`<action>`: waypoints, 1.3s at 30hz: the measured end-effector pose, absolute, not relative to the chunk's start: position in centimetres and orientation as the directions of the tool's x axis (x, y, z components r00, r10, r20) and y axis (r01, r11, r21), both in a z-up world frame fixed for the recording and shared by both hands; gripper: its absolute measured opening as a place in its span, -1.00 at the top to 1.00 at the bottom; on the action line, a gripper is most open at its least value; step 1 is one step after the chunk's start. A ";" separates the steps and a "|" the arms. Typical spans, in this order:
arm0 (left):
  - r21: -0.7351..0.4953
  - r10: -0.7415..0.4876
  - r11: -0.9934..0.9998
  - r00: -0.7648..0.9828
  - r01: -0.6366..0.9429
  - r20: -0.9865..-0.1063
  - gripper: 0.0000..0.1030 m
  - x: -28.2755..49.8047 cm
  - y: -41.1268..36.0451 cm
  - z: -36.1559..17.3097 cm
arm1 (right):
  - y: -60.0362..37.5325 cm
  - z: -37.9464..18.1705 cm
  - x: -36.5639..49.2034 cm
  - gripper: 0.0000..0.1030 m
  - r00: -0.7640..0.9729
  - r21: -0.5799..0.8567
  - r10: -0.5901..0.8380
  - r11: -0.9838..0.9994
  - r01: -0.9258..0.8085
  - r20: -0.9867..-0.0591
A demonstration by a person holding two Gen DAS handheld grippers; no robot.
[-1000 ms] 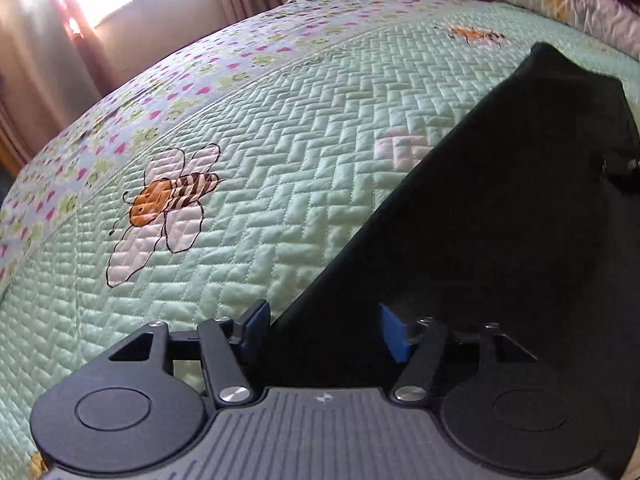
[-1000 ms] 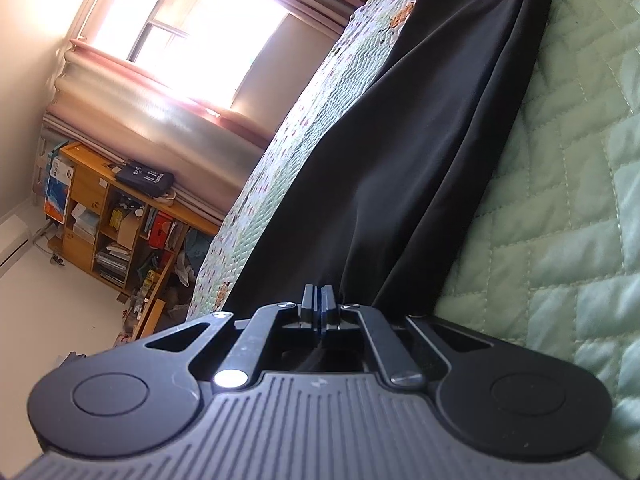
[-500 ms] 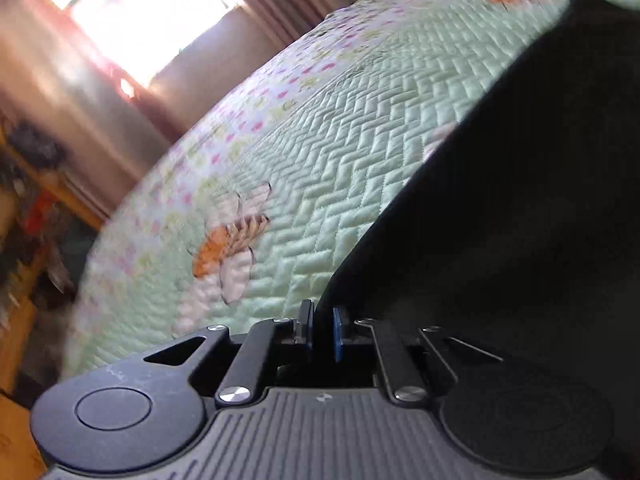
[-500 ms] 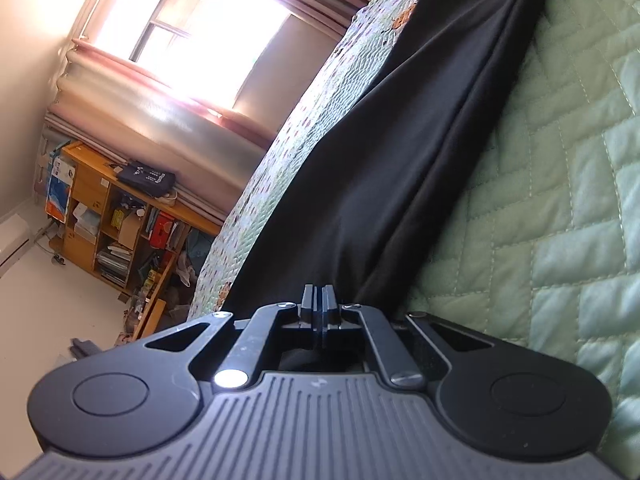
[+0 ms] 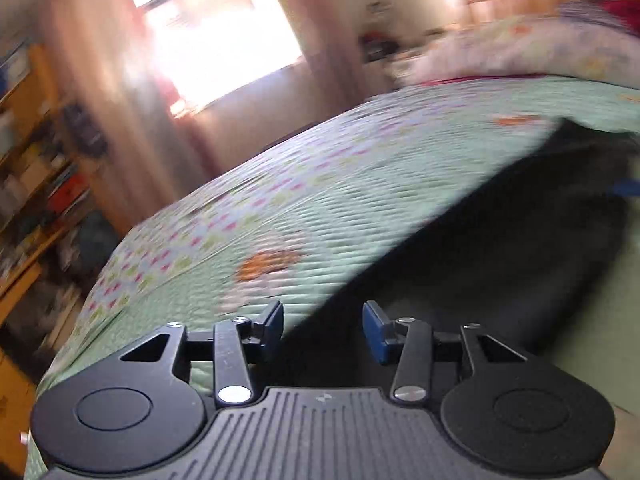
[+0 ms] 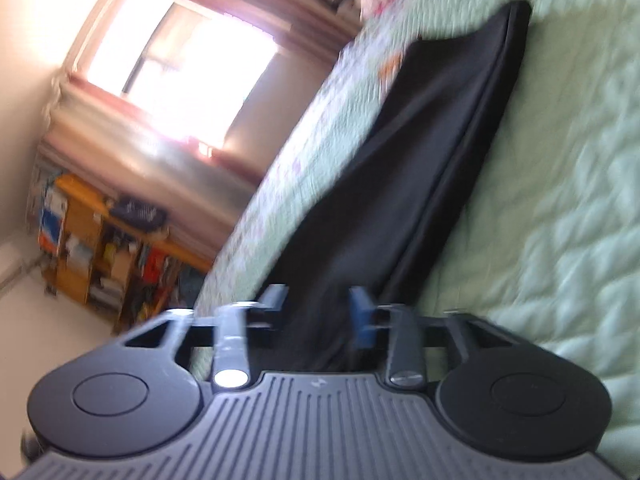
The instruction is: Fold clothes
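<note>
Bedroom, green quilted bed [image 5: 320,216]: black garment [image 6: 420,168] lies folded lengthwise on it. Left hand-held gripper [image 5: 323,330] and right hand-held gripper [image 6: 319,312] are opening, fabric between their jaws unpinched. We judge it soft, limp; grip the end corners

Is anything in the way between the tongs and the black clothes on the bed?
No, nothing visible is in the way. The black garment runs right up between the opening right tongs, and its edge lies in front of the opening left tongs on the green quilt.

Right gripper [image 6: 319,312] opening around black garment [image 6: 420,168] on quilt [image 6: 560,200].
</note>
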State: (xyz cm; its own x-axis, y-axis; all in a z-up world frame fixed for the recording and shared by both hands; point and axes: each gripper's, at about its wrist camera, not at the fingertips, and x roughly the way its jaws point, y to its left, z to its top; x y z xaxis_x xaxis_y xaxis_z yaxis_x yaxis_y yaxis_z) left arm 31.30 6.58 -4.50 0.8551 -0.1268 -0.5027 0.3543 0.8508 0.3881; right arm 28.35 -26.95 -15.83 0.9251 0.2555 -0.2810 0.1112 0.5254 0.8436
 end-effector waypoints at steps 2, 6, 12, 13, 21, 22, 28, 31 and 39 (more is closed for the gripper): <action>0.402 -0.153 0.827 0.845 0.393 -0.512 -0.14 28.5 5.3 -4.5 | -27.9 -14.6 27.3 -0.61 0.935 0.805 0.180 0.574 0.152 -0.304; 0.296 -0.168 0.875 0.814 0.383 -0.557 -0.14 25.2 5.2 -4.9 | -30.8 -14.3 25.7 -0.61 0.933 0.793 0.062 0.548 0.264 -0.354; 0.491 0.018 0.768 0.753 0.410 -0.657 -0.29 23.9 2.3 -9.0 | -32.4 -15.9 27.6 -0.67 0.928 0.806 0.109 0.538 0.247 -0.357; 0.520 0.044 0.756 0.761 0.398 -0.648 -0.34 23.9 2.3 -9.4 | -32.2 -16.0 28.2 -0.69 0.931 0.800 0.122 0.557 0.222 -0.343; 0.698 0.140 0.626 0.831 0.348 -0.539 -0.40 23.4 0.3 -11.2 | -31.7 -16.1 29.7 -0.15 0.941 0.789 0.169 0.598 0.139 -0.294; 0.718 0.140 0.608 0.844 0.338 -0.517 -0.31 23.2 -0.1 -11.2 | -32.1 -16.4 29.7 -0.01 0.941 0.803 0.168 0.577 0.149 -0.295; 0.827 0.194 0.480 0.884 0.293 -0.426 -0.29 23.4 -1.9 -13.2 | -33.2 -17.5 29.6 0.56 0.937 0.834 0.159 0.518 0.190 -0.312; 0.826 0.243 0.494 0.869 0.272 -0.431 -0.44 24.6 -1.8 -13.2 | -32.2 -16.8 29.7 0.50 0.930 0.785 0.143 0.588 0.195 -0.338; 0.693 0.152 0.552 0.761 0.464 -0.631 0.73 25.2 0.9 -10.6 | -34.0 -17.5 28.7 0.83 0.959 0.833 0.099 0.523 0.178 -0.267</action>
State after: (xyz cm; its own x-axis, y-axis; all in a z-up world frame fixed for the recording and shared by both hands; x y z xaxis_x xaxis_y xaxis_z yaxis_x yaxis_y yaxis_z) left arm 25.17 0.95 -10.61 0.7611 0.1520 -0.6306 0.4639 0.5519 0.6929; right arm 28.70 -34.02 -17.45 0.9586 0.0994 -0.2667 0.1776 0.5235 0.8333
